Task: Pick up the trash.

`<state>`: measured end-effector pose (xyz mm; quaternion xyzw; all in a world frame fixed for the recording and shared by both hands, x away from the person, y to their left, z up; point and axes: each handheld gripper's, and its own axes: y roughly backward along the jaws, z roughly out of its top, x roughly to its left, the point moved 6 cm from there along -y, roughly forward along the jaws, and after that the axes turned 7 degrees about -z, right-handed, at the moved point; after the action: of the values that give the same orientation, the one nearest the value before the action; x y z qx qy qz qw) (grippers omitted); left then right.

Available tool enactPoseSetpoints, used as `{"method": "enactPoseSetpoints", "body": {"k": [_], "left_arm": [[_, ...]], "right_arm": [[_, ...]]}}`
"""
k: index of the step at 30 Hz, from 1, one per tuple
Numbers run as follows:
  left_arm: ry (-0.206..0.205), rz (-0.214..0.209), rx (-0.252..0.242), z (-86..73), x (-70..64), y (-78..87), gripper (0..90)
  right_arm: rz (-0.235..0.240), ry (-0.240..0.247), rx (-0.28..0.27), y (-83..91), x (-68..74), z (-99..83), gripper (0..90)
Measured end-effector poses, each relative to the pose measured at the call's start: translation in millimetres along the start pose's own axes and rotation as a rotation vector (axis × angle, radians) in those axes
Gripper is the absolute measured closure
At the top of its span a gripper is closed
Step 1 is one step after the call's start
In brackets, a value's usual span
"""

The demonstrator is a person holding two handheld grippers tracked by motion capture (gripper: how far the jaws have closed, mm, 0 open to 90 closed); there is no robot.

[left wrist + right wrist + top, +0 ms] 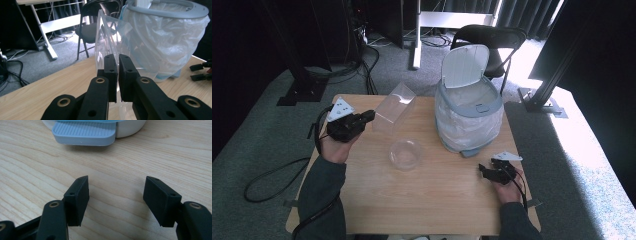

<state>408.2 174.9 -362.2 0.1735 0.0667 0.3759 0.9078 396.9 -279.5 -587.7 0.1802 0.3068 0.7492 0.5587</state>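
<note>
A dark room with grey carpet and black curtains surrounds a light wooden surface (427, 200), and everything here is placed from the lined white-and-grey pedal bin (468, 117) standing at its far right with the lid tipped up. To the bin's left, just beside it, lies a clear rectangular plastic box (394, 106), long axis running away from the person and slightly toward the bin. In front of the bin and to its left sits a small clear plastic bowl (405, 154), apart from both.

The left tongs (368, 117) are pressed together on a thin wall of the box at its near left end; in the left gripper view (117, 75) the clear sheet rises between the jaws with the bin close behind. So the box reaches from those tongs straight toward the bin, and the left hand alone has it.

The right tongs (484, 172) rest spread and empty near the bin's foot pedal (83, 133).
</note>
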Motion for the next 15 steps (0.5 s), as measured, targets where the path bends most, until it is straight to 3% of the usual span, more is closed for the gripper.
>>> {"method": "enactPoseSetpoints", "body": {"k": [15], "left_arm": [[-0.034, -0.029, -0.008, 22.1, -6.6, -4.9, 86.1]], "right_arm": [[0.0, 0.001, -0.001, -0.1, -0.1, 0.1, 36.5]]}}
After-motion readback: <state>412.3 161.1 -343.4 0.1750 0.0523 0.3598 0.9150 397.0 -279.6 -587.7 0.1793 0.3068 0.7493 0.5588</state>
